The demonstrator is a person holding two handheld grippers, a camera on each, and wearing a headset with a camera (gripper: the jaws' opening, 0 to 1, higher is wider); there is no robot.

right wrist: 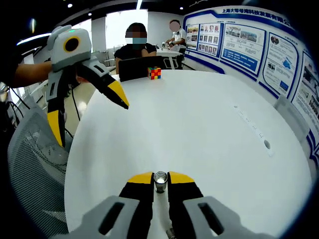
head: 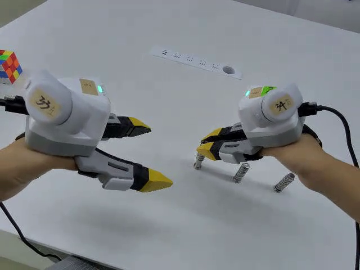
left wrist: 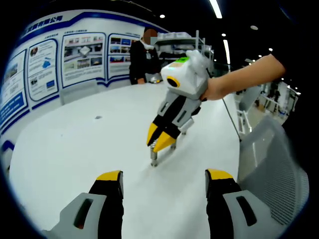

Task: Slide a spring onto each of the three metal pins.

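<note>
My right gripper [head: 205,148] is shut on the top of a small metal spring [head: 198,162] that stands upright on the white table [head: 169,225]. In the right gripper view the spring's round end [right wrist: 160,183] sits pinched between the yellow tips of that gripper [right wrist: 160,176]. Two more springs [head: 241,172] [head: 284,182] stand tilted just right of it, under the right hand. My left gripper [head: 149,153] hovers open and holds nothing, a hand's width left of the held spring. In the left gripper view its tips [left wrist: 164,178] frame the right gripper [left wrist: 160,138] and the spring [left wrist: 154,158].
A white power strip [head: 197,61] lies at the back of the table. A Rubik's cube [head: 10,66] sits at the far left edge, also seen as the cube [right wrist: 155,72]. People sit beyond the table's far side. A black cable [head: 343,132] trails from the right gripper.
</note>
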